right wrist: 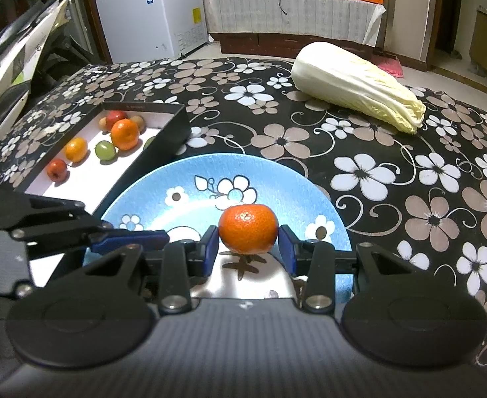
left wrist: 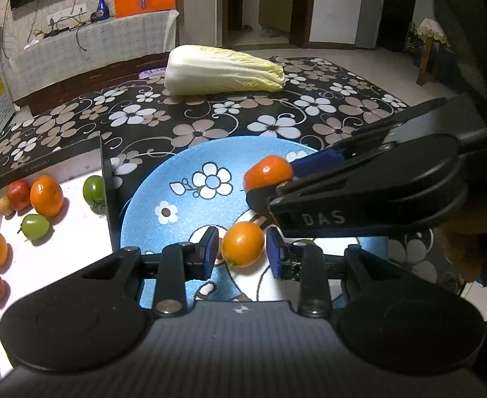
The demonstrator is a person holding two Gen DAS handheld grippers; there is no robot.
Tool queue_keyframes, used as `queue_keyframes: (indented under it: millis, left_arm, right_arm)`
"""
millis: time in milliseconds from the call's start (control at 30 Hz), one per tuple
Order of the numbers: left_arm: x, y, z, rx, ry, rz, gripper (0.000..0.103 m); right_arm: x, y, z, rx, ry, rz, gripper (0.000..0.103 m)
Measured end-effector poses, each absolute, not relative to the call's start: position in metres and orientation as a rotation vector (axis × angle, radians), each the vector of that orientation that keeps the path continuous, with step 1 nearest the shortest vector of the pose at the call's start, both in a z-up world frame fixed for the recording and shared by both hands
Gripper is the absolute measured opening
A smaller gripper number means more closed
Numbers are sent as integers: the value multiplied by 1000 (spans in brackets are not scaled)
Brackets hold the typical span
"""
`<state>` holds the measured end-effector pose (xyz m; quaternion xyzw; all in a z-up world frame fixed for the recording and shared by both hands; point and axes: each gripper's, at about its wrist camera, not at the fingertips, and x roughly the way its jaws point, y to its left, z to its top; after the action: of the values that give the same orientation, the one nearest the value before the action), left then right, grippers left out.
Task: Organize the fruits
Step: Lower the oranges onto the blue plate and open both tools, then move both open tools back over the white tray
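Observation:
A small orange tomato (left wrist: 242,244) rests low over the blue flowered plate (left wrist: 163,179) between the pads of my left gripper (left wrist: 242,253). A thin gap shows on each side of it, so the pads do not press it. My right gripper (right wrist: 248,242) is shut on a mandarin (right wrist: 248,229) just above the same plate (right wrist: 276,179). In the left wrist view the right gripper (left wrist: 270,184) reaches in from the right with its mandarin (left wrist: 268,172). One blue finger (right wrist: 130,238) of the left gripper shows at the left in the right wrist view.
A black box with a white floor (left wrist: 61,258) left of the plate holds several mandarins and green and red fruits; its near wall (right wrist: 163,132) borders the plate. A napa cabbage (left wrist: 223,69) (right wrist: 356,89) lies at the far side of the flowered tablecloth (right wrist: 409,199).

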<state>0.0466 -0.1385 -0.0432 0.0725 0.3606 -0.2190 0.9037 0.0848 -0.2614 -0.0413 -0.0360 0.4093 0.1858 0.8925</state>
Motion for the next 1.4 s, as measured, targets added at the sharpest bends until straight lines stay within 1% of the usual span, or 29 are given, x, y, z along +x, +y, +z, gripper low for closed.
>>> queue_keyframes:
  millis: [33,100,167,667,733,767,800,1100,1400]
  left_arm:
    - [44,-137,-42,149,740,-457,38]
    - [41,-134,-39,149,727,-461,44]
    - [38,-129,-36,143,718,-457,45]
    - [34,-104,-22,99,680,-438,46]
    - [34,-101,-21,95,680,-431,46]
    - [35,-100,-21,94,680,-428,46]
    - [34,-98,-21,92,680,-424,46]
    - [33,-84,-18,82,675,-396,46]
    - [31,-66,-17,75,672,-358,46]
  right_arm:
    - [85,-261,-42,-76,852,384,42]
    - [85,-261,-43,-78,856,381,42]
    - [86,-261,-44,-79,860,380,42]
    - [88,-255,-48,-111,878,380,44]
    - [86,-255,-45,-116,866,384,49]
    - [84,-256,-43,-117,854,383,53]
    - [83,-256,-41,-117,842,381,54]
    - [79,-259,-27,-76,780,399,54]
    - [77,-235,-13,-59,708,483,54]
